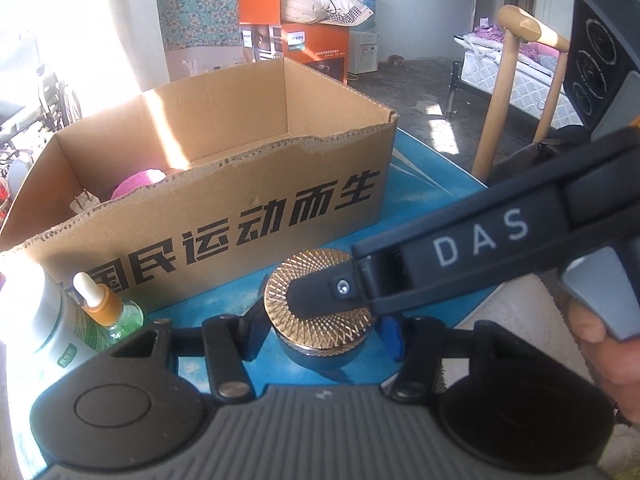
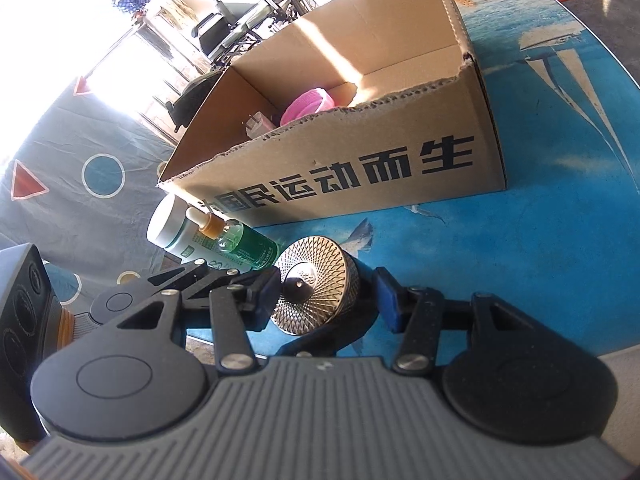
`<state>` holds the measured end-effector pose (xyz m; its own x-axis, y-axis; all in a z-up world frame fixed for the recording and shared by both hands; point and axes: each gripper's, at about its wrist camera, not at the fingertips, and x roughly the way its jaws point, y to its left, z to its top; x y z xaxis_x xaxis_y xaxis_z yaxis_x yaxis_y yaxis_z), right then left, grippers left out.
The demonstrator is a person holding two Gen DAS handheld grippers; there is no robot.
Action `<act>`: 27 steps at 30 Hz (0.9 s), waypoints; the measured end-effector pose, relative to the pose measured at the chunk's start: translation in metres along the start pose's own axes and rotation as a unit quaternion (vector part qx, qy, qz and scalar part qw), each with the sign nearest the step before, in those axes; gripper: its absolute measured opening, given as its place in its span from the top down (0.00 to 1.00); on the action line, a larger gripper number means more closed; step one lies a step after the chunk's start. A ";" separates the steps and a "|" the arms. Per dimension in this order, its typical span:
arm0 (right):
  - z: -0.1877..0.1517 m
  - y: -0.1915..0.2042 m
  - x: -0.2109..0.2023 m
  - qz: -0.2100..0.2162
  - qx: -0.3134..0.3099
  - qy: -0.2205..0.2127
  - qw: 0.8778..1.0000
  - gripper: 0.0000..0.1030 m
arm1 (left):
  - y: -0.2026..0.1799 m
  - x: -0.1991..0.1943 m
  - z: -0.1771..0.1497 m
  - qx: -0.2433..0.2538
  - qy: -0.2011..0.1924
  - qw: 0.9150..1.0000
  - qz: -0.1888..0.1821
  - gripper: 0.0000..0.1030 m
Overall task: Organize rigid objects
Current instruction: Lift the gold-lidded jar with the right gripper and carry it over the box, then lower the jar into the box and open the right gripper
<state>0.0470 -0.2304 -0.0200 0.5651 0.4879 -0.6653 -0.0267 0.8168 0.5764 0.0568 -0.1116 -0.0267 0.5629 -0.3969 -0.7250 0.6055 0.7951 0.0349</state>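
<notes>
A round jar with a gold knurled lid (image 1: 316, 280) (image 2: 320, 280) sits between the fingers of both grippers, just in front of the open cardboard box (image 1: 240, 216) (image 2: 360, 172). My left gripper (image 1: 320, 334) is shut on the jar's sides. My right gripper (image 2: 326, 300) is shut on it too, and the jar leans with its lid towards that camera. In the left wrist view one of the right gripper's fingers (image 1: 312, 300) lies across the lid. In the right wrist view a left finger (image 2: 296, 286) rests on the lid centre.
A white bottle (image 1: 48, 320) (image 2: 172, 224) and a green dropper bottle (image 1: 116, 314) (image 2: 244, 246) lie left of the jar against the box. The box holds a pink round thing (image 1: 138, 182) (image 2: 308, 104) and a plug (image 2: 254, 124). A wooden chair (image 1: 516, 80) stands beyond the blue table (image 2: 540, 220).
</notes>
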 end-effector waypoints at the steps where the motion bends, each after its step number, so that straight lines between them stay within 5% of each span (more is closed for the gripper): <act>1: 0.002 0.007 -0.005 0.001 -0.009 -0.006 1.000 0.52 | 0.002 -0.010 0.004 0.000 -0.010 1.000 0.004 0.45; 10: 0.063 0.075 -0.046 0.025 -0.111 -0.076 0.991 0.51 | 0.030 -0.071 0.066 -0.004 -0.088 0.995 0.047 0.45; 14: 0.101 0.087 -0.044 0.034 -0.136 -0.082 0.987 0.51 | 0.048 -0.070 0.100 -0.015 -0.092 0.994 0.054 0.45; 20: 0.174 0.077 -0.007 0.027 -0.135 -0.038 0.990 0.51 | 0.085 -0.019 0.147 -0.051 -0.036 0.997 0.036 0.45; 27: 0.244 0.033 0.085 0.000 -0.096 0.063 0.993 0.51 | 0.123 0.074 0.171 -0.107 0.054 0.993 0.022 0.45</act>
<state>0.2954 -0.2368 0.0584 0.4583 0.5134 -0.7255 -0.1907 0.8541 0.4839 0.2687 -0.1218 0.0415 0.5157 -0.3173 -0.7959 0.4414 0.8945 -0.0707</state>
